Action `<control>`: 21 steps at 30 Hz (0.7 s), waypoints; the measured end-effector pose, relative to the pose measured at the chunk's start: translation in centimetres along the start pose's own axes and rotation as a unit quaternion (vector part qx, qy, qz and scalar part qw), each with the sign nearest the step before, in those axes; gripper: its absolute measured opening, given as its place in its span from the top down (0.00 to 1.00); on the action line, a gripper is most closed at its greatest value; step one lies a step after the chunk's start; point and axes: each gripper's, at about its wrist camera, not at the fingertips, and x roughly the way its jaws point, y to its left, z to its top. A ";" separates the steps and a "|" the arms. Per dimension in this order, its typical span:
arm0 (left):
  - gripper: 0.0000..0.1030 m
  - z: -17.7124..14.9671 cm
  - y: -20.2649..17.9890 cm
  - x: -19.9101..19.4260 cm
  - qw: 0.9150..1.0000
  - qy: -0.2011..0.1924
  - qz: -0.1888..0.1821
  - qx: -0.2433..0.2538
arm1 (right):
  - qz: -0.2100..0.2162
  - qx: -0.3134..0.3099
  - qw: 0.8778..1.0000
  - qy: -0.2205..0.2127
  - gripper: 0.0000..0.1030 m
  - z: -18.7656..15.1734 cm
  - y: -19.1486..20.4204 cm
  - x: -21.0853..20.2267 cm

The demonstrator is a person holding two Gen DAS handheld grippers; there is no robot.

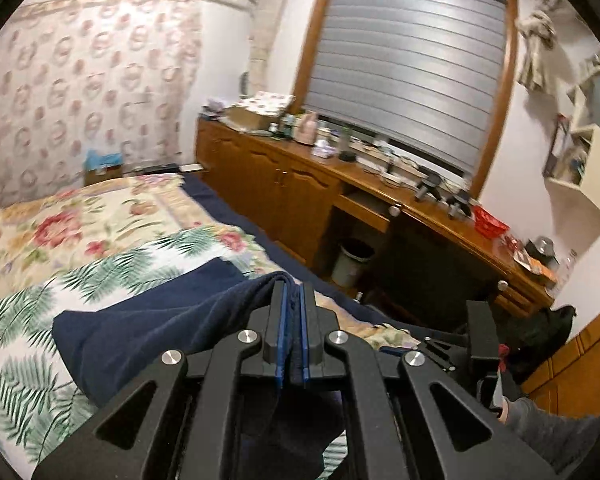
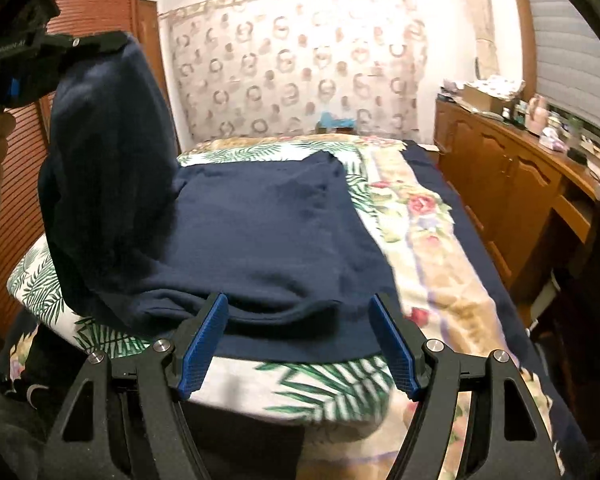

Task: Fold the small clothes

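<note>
A navy blue garment (image 2: 268, 232) lies spread on the palm-leaf sheet (image 2: 332, 388) of the bed. Its left part is lifted high off the bed. My left gripper (image 1: 293, 292) is shut on that lifted fold of navy cloth (image 1: 160, 336), which drapes away to the left in the left wrist view. In the right wrist view the same gripper (image 2: 76, 46) shows at the upper left, holding the cloth up. My right gripper (image 2: 300, 304) stands open at the garment's near hem, its blue pads (image 2: 204, 344) on either side with nothing pinched between them.
A floral quilt (image 1: 80, 220) covers the far half of the bed. A long wooden cabinet and desk (image 1: 300, 176), crowded with bottles and boxes, runs along the right. A small bin (image 1: 352, 262) stands under the desk. A slatted wooden wardrobe (image 2: 16, 208) stands left of the bed.
</note>
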 end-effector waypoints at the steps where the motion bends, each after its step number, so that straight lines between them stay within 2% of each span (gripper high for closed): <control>1: 0.94 0.2 -0.5 0.4 1.000 0.003 -0.001 0.005 | -0.001 0.002 1.000 -0.001 0.28 -0.2 -0.1 0.0; 9: 0.91 -1.7 -1.3 4.0 0.998 0.064 0.016 0.023 | -0.004 0.011 1.000 0.000 0.28 -0.8 0.7 -0.9; 11: 0.85 -2.2 -0.6 3.8 0.997 0.066 0.024 0.020 | -0.007 0.012 1.000 -0.001 0.28 -0.9 0.6 -1.3; 13: 0.69 -2.5 0.1 3.5 0.997 0.066 0.033 0.014 | -0.008 0.014 1.000 -0.003 0.28 -0.8 0.2 -1.7; 16: 0.54 -3.3 1.5 2.7 0.997 0.061 0.042 0.005 | -0.008 0.016 1.000 -0.007 0.28 -0.5 -0.1 -1.9; 18: 0.53 -4.1 2.5 2.0 0.997 0.063 0.055 -0.001 | -0.007 0.014 1.000 -0.009 0.28 -0.3 0.0 -1.8; 20: 0.48 -5.0 3.6 1.5 0.995 0.068 0.068 -0.002 | -0.006 0.010 1.000 -0.010 0.28 -0.2 0.4 -1.6; 21: 0.42 -5.7 4.2 1.2 0.995 0.069 0.078 -0.002 | -0.006 0.007 1.000 -0.010 0.28 -0.1 0.5 -1.5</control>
